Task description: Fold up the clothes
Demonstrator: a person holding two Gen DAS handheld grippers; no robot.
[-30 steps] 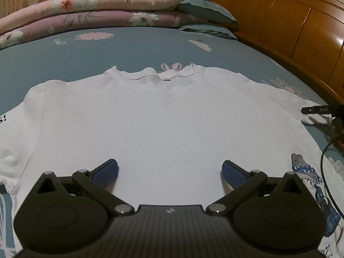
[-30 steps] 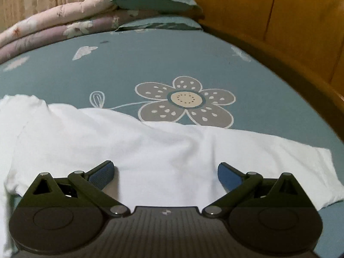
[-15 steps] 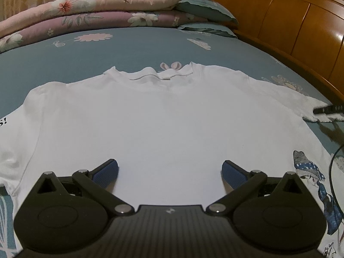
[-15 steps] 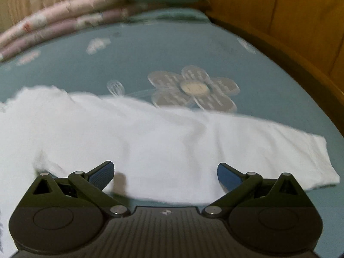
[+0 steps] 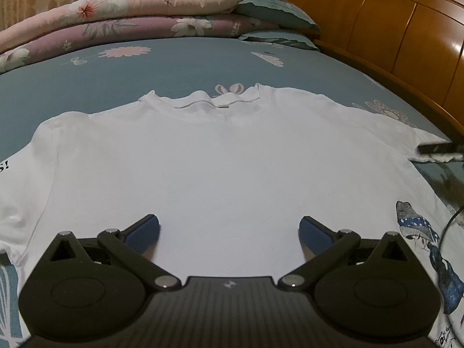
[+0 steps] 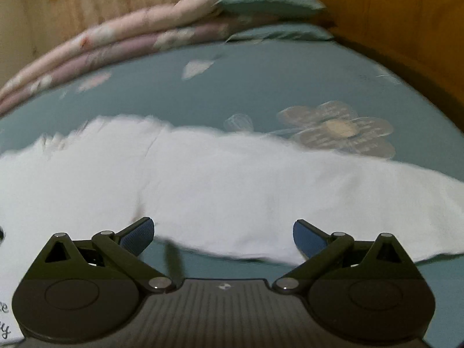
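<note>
Currently: white T-shirt (image 5: 226,159), flat on the blue bedsheet (image 5: 174,66), collar far. Left gripper (image 5: 229,232) spread wide over its middle, empty. Right gripper (image 6: 223,232) spread wide, empty, near the right sleeve (image 6: 333,197). Advice: pinch the sleeve's hem edge squarely, fold inward without dragging.

White T-shirt (image 5: 226,168) spread flat on bed, collar far; right sleeve (image 6: 333,203) apparently extended.

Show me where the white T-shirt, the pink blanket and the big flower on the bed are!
white T-shirt (image 5: 226,156), left wrist view, middle of its flat body.
pink blanket (image 5: 139,5), left wrist view, top folded layer at the far side of the bed.
big flower (image 6: 339,132), right wrist view, its pale centre, printed on the sheet.
</note>
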